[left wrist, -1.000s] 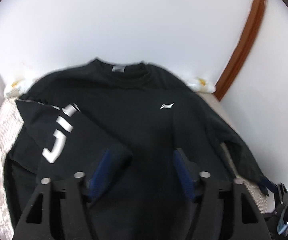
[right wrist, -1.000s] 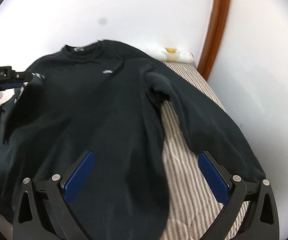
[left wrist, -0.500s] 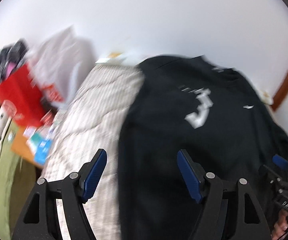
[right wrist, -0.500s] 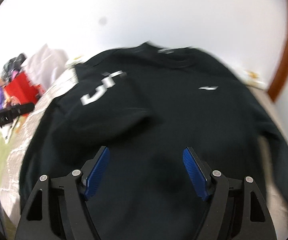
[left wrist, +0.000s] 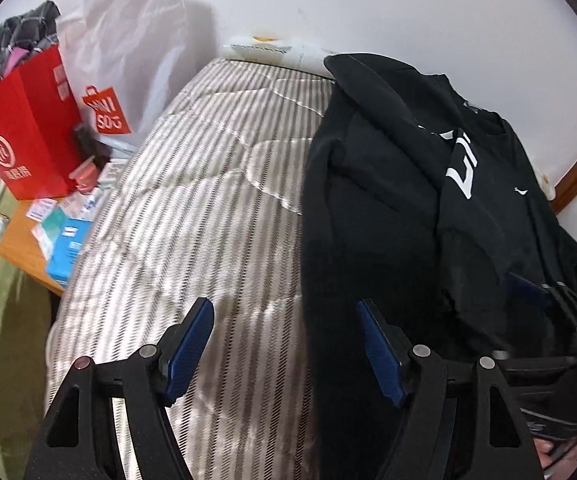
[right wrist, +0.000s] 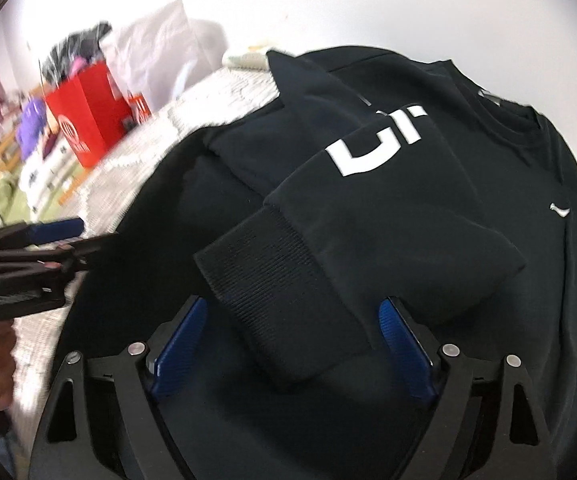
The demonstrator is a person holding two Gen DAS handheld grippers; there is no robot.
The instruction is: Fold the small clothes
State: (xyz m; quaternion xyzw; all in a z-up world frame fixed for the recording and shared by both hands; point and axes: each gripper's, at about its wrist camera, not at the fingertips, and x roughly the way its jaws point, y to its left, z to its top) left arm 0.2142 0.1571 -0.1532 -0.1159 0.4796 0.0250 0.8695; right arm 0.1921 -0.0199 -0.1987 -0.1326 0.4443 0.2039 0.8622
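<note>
While the black sweatshirt (right wrist: 428,208) is lying spread over the right part of the striped mattress (left wrist: 192,216), one sleeve (right wrist: 328,256) is resting folded across its chest, white lettering up and ribbed cuff nearest the camera. The right gripper (right wrist: 292,344) is hovering just over that cuff with its blue fingers (right wrist: 180,340) spread wide, gripping nothing. The left gripper (left wrist: 288,348) is hanging at the sweatshirt's left edge, one finger over bare mattress and the other over dark cloth, jaws likewise released and empty.

Folding appears only partly done: the body is not yet doubled over. The folded sleeve is sitting loose, so any pull on the hem or side could be dragging it off the chest and undoing the fold. Closing the right fingers now would likely be pinching the cuff alone, or cuff and body together, bunching the layers. Off the mattress's far left, a red bag (left wrist: 28,128) and boxes (left wrist: 64,248) are crowding a side table.
</note>
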